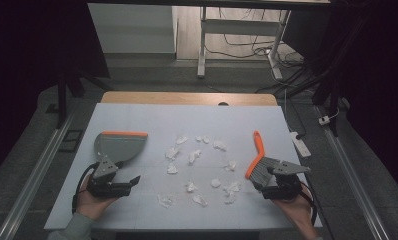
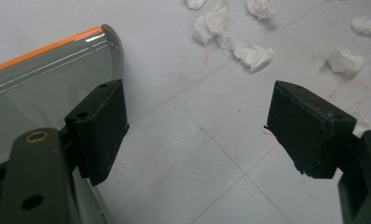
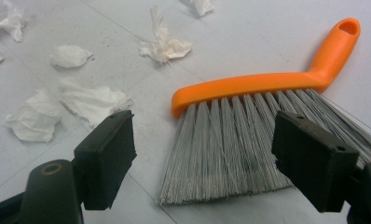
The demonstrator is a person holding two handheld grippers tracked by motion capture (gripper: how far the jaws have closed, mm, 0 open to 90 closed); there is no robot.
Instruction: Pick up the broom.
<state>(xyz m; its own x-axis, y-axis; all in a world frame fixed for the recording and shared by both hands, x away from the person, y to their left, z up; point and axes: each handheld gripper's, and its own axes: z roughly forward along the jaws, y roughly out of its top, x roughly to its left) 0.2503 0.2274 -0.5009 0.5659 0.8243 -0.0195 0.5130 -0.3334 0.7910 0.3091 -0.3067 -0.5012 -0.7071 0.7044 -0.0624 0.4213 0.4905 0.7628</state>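
Both sets of tongs stand released with nothing between the jaws: the left tongs (image 1: 133,180) sit at the lower left of the high view just below the grey dustpan (image 1: 118,146) with its orange edge, and the right tongs (image 1: 266,176) at the lower right over the bristles of the orange-handled brush (image 1: 257,159). Closing on the soft bristles rather than the handle would probably let the brush twist or slip. A careless sweep could scatter the crumpled tissue scraps (image 1: 194,156) mid-frame off the white bench (image 1: 137,117).
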